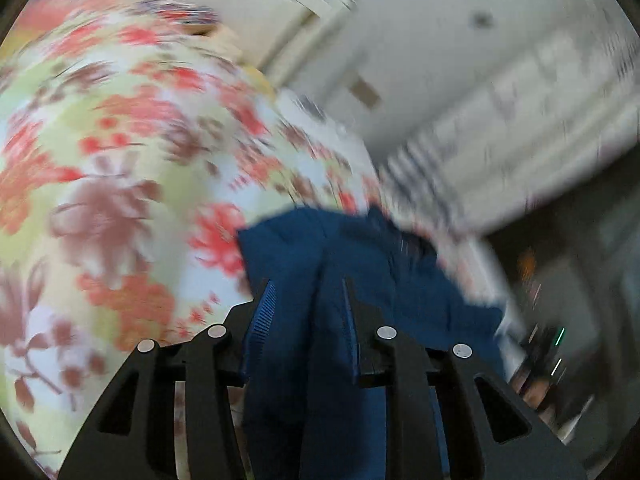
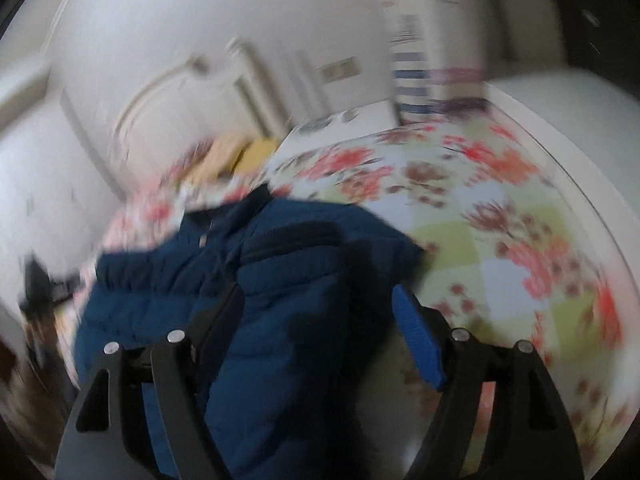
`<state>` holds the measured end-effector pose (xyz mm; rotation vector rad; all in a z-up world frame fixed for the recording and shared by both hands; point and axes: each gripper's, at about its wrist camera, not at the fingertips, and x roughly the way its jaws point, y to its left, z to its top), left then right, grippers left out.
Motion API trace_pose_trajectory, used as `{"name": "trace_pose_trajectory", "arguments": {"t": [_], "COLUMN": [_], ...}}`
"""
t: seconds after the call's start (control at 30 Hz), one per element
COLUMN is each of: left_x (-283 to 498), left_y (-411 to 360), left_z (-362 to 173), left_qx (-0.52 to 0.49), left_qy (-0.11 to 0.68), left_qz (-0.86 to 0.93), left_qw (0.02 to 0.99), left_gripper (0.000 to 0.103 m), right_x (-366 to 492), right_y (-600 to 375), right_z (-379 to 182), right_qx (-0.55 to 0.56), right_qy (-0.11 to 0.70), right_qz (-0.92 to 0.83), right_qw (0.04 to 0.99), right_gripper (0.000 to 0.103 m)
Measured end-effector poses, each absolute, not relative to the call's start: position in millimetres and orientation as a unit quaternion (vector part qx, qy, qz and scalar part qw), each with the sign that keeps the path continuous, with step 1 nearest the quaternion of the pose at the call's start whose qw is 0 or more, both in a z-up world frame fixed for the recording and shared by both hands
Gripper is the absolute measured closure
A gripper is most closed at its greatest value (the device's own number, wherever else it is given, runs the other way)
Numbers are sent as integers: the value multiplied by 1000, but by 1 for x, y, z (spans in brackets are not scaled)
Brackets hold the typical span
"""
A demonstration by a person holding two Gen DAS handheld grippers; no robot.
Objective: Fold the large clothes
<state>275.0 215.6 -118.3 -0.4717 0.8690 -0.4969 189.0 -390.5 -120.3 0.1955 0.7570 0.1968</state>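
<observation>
Jacket, left wrist view: dark blue jacket (image 1: 352,264) lies bunched on a floral bedspread (image 1: 120,168), its cloth running down between the fingers toward the camera.
Left gripper: left gripper (image 1: 308,304) has its jaws nearly together, pinching a fold of the blue fabric; ribbed blue pads (image 1: 262,320) press against the cloth on both sides.
Background, left: pale wall and white panelled furniture, heavily blurred.
Jacket, right wrist view: the quilted garment (image 2: 260,280) is heaped on the same bedspread (image 2: 500,220), spreading to the left of frame.
Right gripper: right gripper (image 2: 320,312) stands wide open; the jacket passes between its fingers, the right pad (image 2: 418,344) clear of the fabric. Whether the left finger touches cannot be told.
Background, right: white cupboard doors (image 2: 180,112), blurred.
</observation>
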Motion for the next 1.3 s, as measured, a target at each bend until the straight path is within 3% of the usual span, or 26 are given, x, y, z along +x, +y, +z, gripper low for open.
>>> {"name": "trace_pose_trajectory", "arguments": {"t": [0.23, 0.47, 0.5, 0.53, 0.57, 0.6, 0.73, 0.77, 0.83, 0.9, 1.0, 1.1, 1.2, 1.3], "left_x": [274, 305, 312, 318, 324, 326, 333, 330, 320, 298, 254, 250, 306, 373], "left_y": [167, 154, 149, 144, 139, 135, 116, 114, 113, 126, 144, 153, 160, 148], "left_z": [-119, -114, -114, -115, -117, -119, -134, -136, -136, -121, -73, -16, 12, -10], "left_qx": [-73, -62, -56, -49, -45, -45, -60, -51, -35, -57, -81, -101, -167, -179], "left_qy": [427, 436, 438, 441, 442, 436, 438, 432, 413, 366, 286, 254, 287, 341], "left_qz": [-264, -288, -290, -288, -291, -299, -331, -321, -284, -281, -297, -308, -304, -260], "left_qw": [862, 850, 849, 848, 847, 848, 833, 841, 865, 885, 908, 911, 893, 885], "left_gripper": [84, 81, 73, 39, 15, 4, 7, 10, 54, 82, 84, 84, 83, 83], "right_x": [212, 215, 217, 217, 218, 220, 219, 216, 201, 178, 143, 139, 186, 262], "right_y": [-370, -382, -381, -381, -382, -383, -383, -381, -375, -369, -356, -343, -349, -358], "right_z": [-135, -148, -149, -150, -152, -153, -152, -150, -136, -113, -60, -6, 25, 0], "right_qx": [29, 86, 90, 94, 99, 103, 109, 105, 79, 56, 35, 5, 26, 58], "right_qy": [425, 415, 415, 414, 412, 411, 401, 393, 363, 320, 264, 220, 224, 301], "right_qz": [113, 137, 139, 141, 145, 147, 153, 149, 142, 117, 106, 89, 61, 21], "right_qw": [898, 895, 895, 895, 894, 893, 897, 902, 918, 938, 958, 971, 972, 952], "right_gripper": [28, 28, 28, 28, 28, 28, 40, 55, 88, 91, 92, 93, 93, 93]}}
